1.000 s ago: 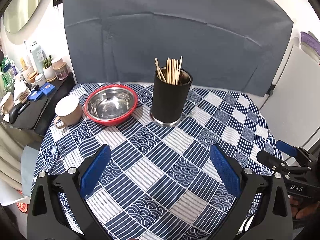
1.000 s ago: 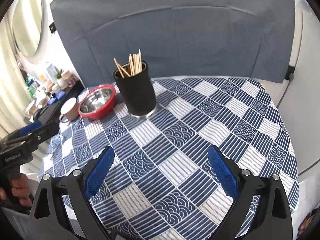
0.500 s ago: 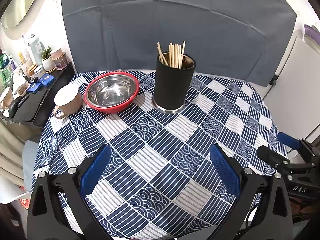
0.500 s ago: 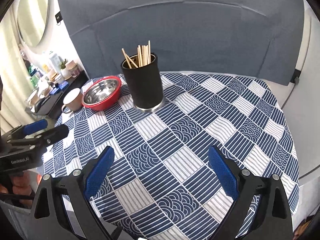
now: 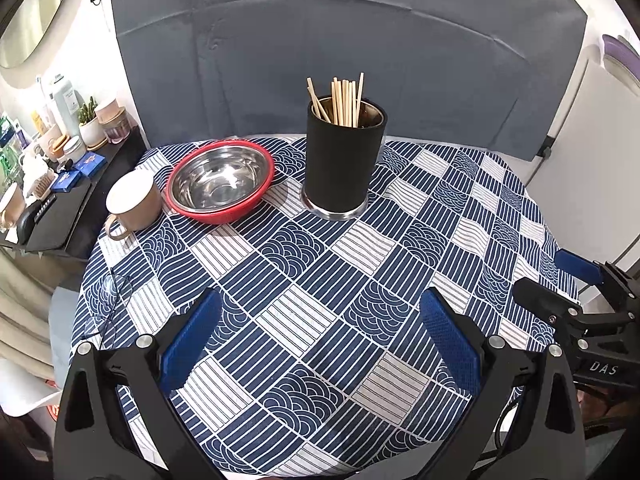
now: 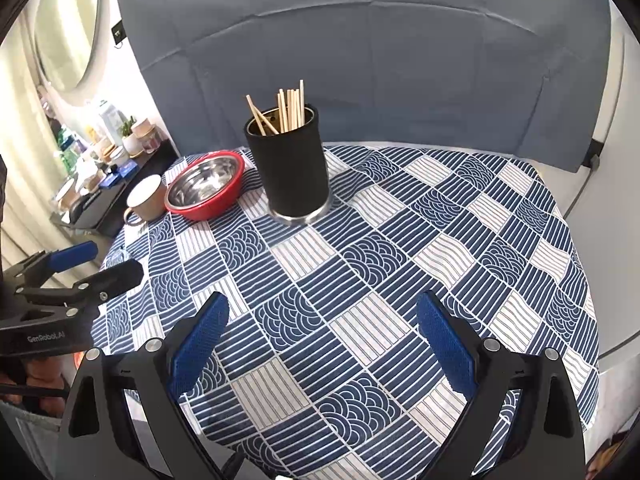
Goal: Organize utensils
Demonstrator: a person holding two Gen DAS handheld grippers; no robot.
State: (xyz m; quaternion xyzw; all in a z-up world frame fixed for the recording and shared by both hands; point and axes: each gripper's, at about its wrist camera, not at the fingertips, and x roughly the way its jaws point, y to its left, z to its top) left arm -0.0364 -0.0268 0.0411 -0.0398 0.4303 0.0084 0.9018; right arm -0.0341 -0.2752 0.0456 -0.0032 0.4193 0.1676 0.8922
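A black cylindrical holder (image 5: pixel 342 160) (image 6: pixel 291 164) stands upright at the far middle of the table, with several wooden chopsticks (image 5: pixel 344 98) (image 6: pixel 286 110) sticking out of it. My left gripper (image 5: pixel 320 320) is open and empty above the near table edge. My right gripper (image 6: pixel 322 320) is open and empty, also above the near edge. Each gripper shows in the other's view: the right one at the right side (image 5: pixel 560 288), the left one at the left side (image 6: pixel 96 264).
A steel bowl with a red rim (image 5: pixel 221 181) (image 6: pixel 206 184) sits left of the holder, and a beige mug (image 5: pixel 134 202) (image 6: pixel 147 197) left of that. A blue patterned cloth (image 5: pixel 320 264) covers the round table. A cluttered shelf (image 5: pixel 48 152) stands at the left.
Both views have drawn back and risen, so the holder and bowl sit lower and nearer the middle. Both grippers stay open and empty.
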